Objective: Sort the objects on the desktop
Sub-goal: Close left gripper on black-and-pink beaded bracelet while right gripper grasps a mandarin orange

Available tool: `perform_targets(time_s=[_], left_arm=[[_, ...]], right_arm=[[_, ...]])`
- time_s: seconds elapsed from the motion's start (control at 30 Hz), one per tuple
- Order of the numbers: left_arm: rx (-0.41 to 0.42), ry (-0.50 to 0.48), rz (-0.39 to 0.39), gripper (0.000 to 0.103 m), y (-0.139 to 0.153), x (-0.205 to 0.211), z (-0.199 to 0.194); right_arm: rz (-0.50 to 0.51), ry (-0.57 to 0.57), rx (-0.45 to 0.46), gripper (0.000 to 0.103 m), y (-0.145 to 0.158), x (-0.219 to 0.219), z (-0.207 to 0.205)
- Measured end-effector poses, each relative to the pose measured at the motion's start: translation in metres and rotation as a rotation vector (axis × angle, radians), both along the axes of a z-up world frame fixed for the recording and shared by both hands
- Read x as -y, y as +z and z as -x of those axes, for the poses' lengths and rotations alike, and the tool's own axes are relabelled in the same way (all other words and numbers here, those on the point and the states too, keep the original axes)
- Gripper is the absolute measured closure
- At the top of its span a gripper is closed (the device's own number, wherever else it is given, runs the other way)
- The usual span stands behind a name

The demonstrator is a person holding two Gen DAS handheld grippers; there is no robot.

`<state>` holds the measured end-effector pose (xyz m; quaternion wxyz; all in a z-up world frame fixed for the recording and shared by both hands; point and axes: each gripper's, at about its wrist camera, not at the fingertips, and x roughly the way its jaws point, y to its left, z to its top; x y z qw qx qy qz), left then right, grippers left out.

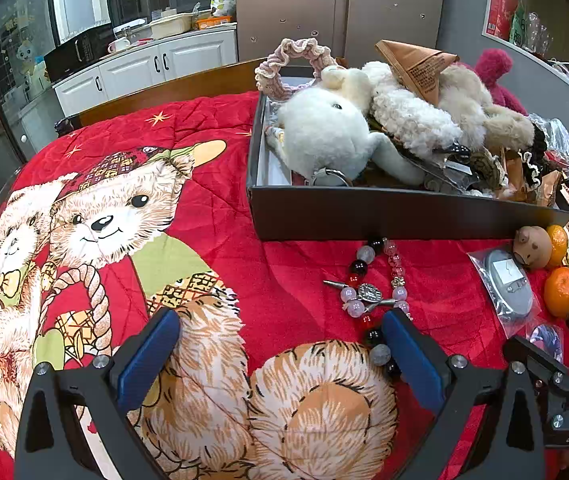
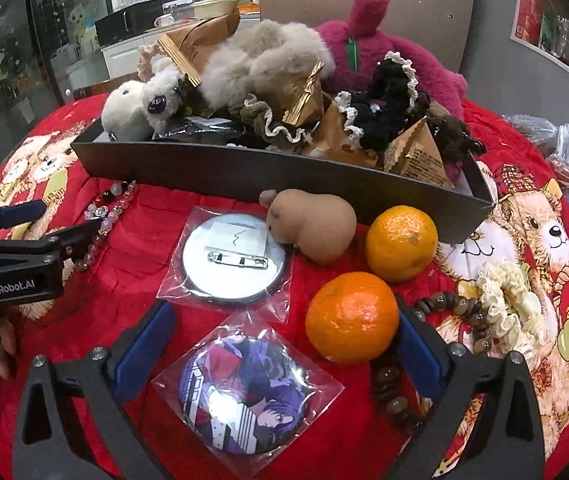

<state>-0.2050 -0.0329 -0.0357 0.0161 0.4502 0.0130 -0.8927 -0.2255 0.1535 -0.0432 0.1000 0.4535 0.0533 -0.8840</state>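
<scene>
My left gripper [image 1: 280,320] stands open over the red bear-print cloth [image 1: 212,128] with nothing between its fingers; a bracelet of clear, black and red beads [image 1: 368,280] lies beside its right finger. My right gripper [image 2: 284,312] is open wide around an orange [image 2: 350,316], which sits close to its right finger, and a bagged anime badge [image 2: 244,392]. Beyond them lie a bagged pin-back badge [image 2: 232,260], a brown capybara toy [image 2: 312,224] and a second orange [image 2: 402,242]. A black box [image 2: 244,172] behind holds plush toys, scrunchies and paper packets.
A brown bead bracelet [image 2: 456,308] and a cream scrunchie [image 2: 504,304] lie right of the right gripper. Plastic bags [image 2: 564,148] sit at the table's far right. A pink plush [image 2: 368,32] rises behind the box. A hand [image 2: 4,344] shows at the left edge.
</scene>
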Motion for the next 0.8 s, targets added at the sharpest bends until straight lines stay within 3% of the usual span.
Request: perform_targets(time_s=[0.3,0.43,0.6,0.67,0.7,0.73,0.8], left_arm=[[-0.001,0.002,-0.006,0.0,0.0,0.001,0.0],[-0.005,-0.005,-0.009,0.004,0.001,0.001,0.0],[-0.039,-0.036,-0.008,0.034,0.007,-0.004,-0.003],[-0.051,-0.045,-0.003,0.062,0.008,-0.005,-0.004],[-0.059,-0.043,0.004,0.071,0.009,-0.006,-0.005],[-0.062,-0.045,0.007,0.09,0.01,-0.007,-0.006],[-0.063,-0.05,0.0,0.092,0.01,-0.007,-0.006]], right_arm=[[0.096,-0.027,-0.016,0.001,0.007,-0.021,-0.001],[0.091,-0.052,-0.024,0.016,0.008,-0.024,-0.002],[0.156,-0.09,-0.029,0.038,0.01,-0.039,-0.002],[0.187,-0.117,-0.028,0.052,0.01,-0.048,-0.001],[0.201,-0.127,-0.027,0.056,0.01,-0.051,-0.001],[0.21,-0.137,-0.026,0.063,0.01,-0.054,-0.002],[0.241,-0.148,-0.023,0.066,0.009,-0.06,-0.002]])
